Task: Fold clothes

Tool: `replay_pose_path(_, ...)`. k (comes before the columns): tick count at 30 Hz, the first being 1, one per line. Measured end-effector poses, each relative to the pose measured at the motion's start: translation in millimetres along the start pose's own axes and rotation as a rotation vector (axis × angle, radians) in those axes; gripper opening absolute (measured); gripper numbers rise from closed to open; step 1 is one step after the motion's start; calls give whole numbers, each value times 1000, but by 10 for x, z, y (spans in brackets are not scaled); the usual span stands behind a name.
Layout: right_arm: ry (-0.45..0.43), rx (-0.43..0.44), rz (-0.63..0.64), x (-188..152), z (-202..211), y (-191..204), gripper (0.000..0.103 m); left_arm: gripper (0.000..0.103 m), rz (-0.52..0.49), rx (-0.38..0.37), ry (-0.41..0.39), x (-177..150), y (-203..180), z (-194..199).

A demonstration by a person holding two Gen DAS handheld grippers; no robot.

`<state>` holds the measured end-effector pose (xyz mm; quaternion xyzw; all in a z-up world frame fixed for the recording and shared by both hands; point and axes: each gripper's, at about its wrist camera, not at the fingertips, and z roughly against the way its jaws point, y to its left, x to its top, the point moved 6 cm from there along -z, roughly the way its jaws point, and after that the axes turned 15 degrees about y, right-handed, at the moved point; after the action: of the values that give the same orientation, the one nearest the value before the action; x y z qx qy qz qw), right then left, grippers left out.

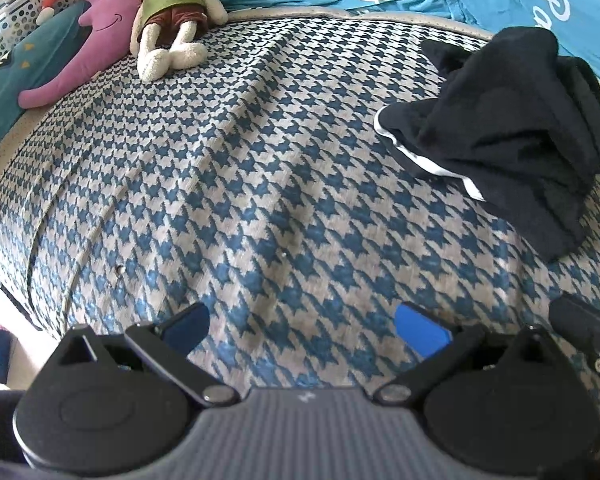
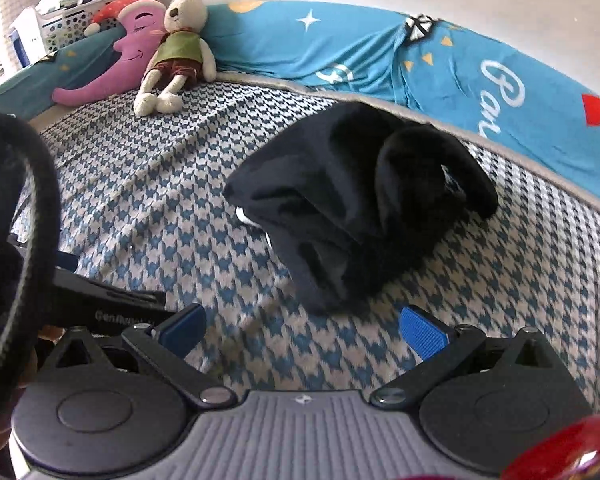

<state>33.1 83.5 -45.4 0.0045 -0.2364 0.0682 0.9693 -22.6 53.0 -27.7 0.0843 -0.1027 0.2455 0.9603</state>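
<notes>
The left gripper (image 1: 304,330) is spread wide and empty over the houndstooth bed (image 1: 228,184). The right gripper (image 2: 304,330) is likewise apart and empty. The black garment (image 1: 512,136) lies crumpled at the right of the left view and centre of the right view (image 2: 360,204). A plush rabbit (image 1: 170,16) sits upper left.

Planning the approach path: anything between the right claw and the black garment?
Nothing: in the right wrist view only bare houndstooth cover separates the open right claw from the crumpled black garment.
</notes>
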Motion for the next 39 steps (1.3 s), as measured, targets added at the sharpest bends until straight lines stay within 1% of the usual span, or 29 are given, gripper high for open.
replay_pose_path(5,-16,12,-56,-103,85,-104,103,103,8,-19,0,-44,-9,54)
replay_pose_path(11,-46,1,-170,-175,174,-297,103,103,-18,-32,-11,-139,-96,144)
replay_pose_path(15,-35,-43,-244,-204,201,-440,103,103,-36,-19,-24,-183,-186,211)
replay_pose_path(17,-45,-55,-268,-207,227,-505,103,103,-40,-19,-30,-195,-225,243)
replay_pose_path(25,-73,-84,-360,-221,327,-702,103,103,-33,-47,-40,-213,-351,351)
replay_pose_path(30,-58,-95,-382,-218,306,-763,103,103,-31,-52,-40,-227,-372,402)
replay_pose_path(35,-15,-152,-379,-234,237,-802,103,103,-27,-60,-37,-237,-369,431)
replay_pose_path(39,8,-142,-381,-251,205,-826,103,103,-25,-69,-32,-234,-376,435)
